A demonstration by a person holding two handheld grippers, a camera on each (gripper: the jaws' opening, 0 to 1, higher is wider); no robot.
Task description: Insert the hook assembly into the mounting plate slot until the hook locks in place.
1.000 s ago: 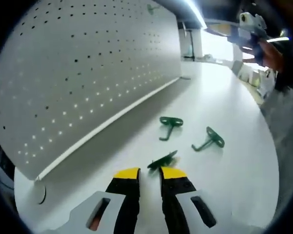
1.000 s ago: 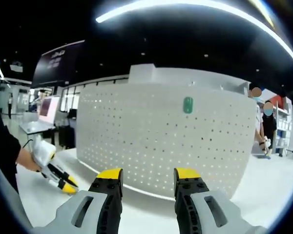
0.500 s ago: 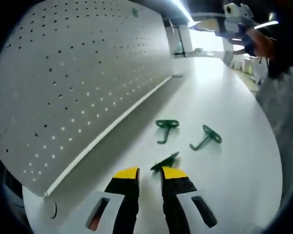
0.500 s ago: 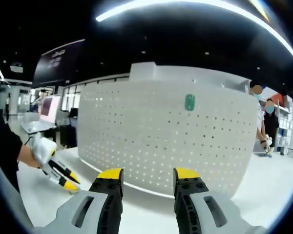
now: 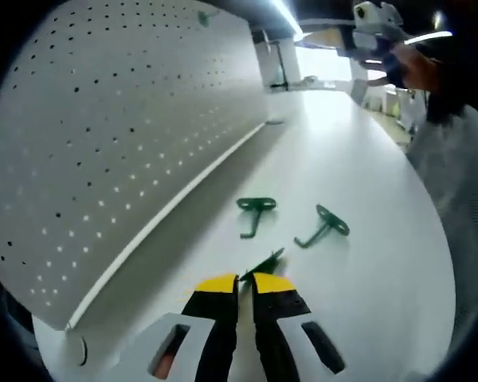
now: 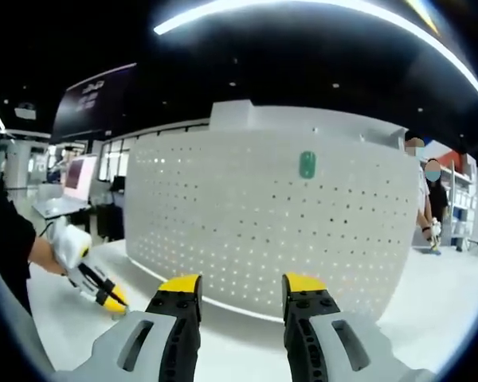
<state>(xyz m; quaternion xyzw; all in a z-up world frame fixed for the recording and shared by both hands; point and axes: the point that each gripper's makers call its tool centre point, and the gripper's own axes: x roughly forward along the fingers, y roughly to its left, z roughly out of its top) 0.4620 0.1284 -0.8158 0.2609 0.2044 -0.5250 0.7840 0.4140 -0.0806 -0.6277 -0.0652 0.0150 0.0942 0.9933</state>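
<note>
L gripper (image 5: 237, 280) jaws pinch near hook (image 5: 262, 263) low on table (image 5: 366, 199); two hooks beyond. Appears light, stiff, slick metal; grip at flat plate. R gripper (image 6: 239, 286) jaws spread, facing pegboard (image 6: 263, 223).

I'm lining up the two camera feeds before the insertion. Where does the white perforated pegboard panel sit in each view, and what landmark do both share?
Left gripper view: the white perforated pegboard panel fills the left side, slanting away to the upper middle.
Right gripper view: it stands square ahead, across the centre, above the open jaws.
Shared landmark: the small green oval plate high on the panel, seen at the top edge in the left gripper view.
</note>
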